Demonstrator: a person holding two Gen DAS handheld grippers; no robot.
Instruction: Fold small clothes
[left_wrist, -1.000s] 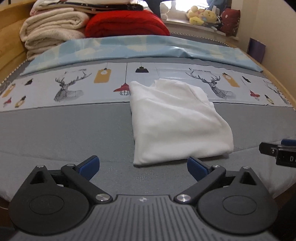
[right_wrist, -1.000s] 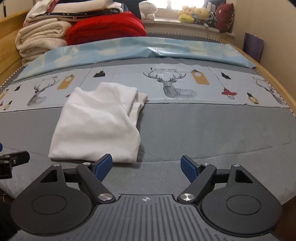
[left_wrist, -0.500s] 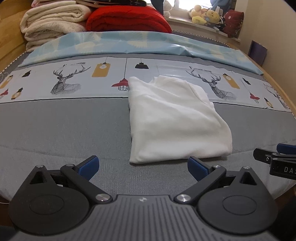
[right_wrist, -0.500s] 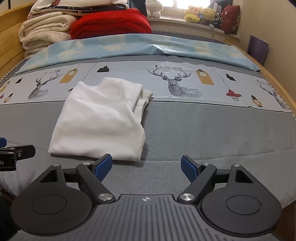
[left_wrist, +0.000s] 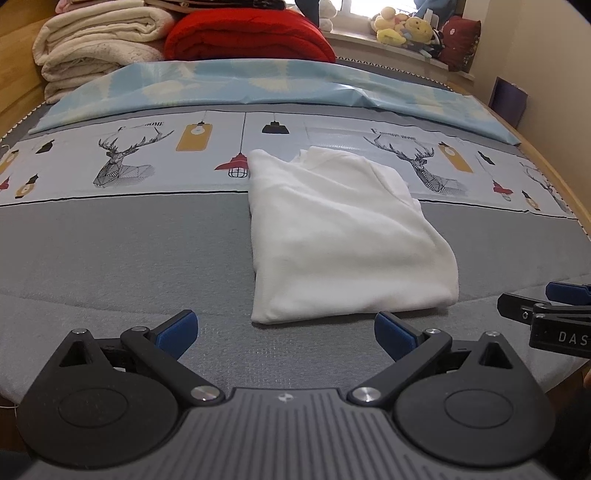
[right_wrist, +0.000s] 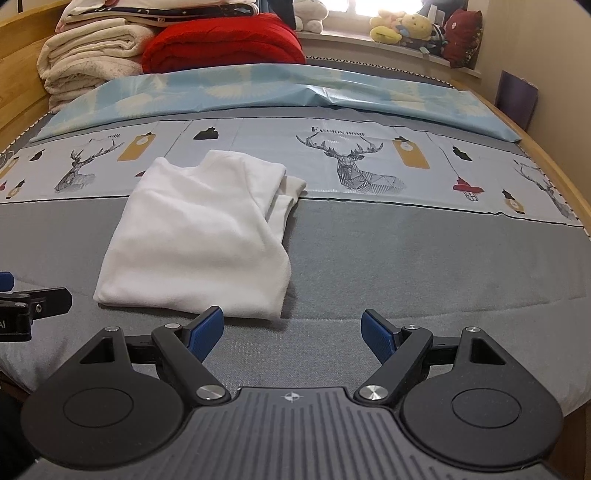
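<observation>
Plain white garment on grey bed cover banded with deer-and-lamp print, pale blue patterned sheet behind, red blanket, cream blankets, black grippers with blue pads.

Wooden-framed bed, cream wall, seemingly sunlit windowsill

The folded garment lies on the bed just ahead of both my grippers. My left gripper sits before its near edge, my right gripper before its near right corner. Behind the garment a sheet lies across the bed; behind that, at the left, stacked blankets. Plush toys sit on the sill far right.
</observation>
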